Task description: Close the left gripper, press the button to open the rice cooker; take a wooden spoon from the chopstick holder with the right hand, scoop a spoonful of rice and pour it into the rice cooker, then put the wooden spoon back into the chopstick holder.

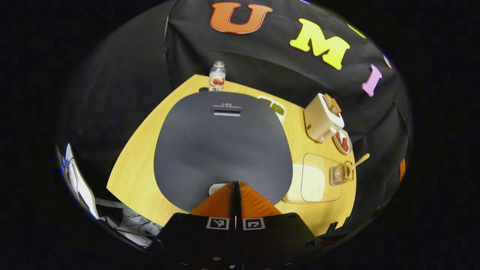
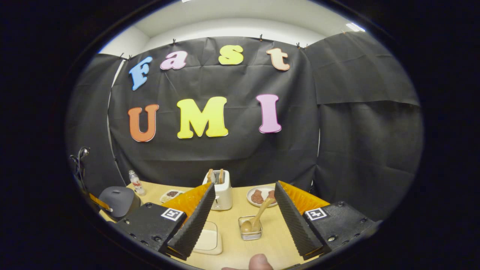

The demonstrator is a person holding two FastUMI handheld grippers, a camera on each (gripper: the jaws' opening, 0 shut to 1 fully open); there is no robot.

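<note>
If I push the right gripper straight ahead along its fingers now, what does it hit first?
Most likely the chopstick holder with the wooden spoon in it: it sits between the open fingers of the right gripper, just ahead. The plate lies beyond. Depth is hard to judge here.

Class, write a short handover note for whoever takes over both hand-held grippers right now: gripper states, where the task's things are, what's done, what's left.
Left hand-held gripper: shut, fingertips over the front edge of the rice cooker; lid still down.
Right hand-held gripper: open, empty, facing the chopstick holder.
Wooden spoon stands in the holder, handle leaning toward the plate.
Rice container sits beside the holder.
Done: left gripper closed.
Left: press button, take spoon, scoop, pour, return spoon.
</note>
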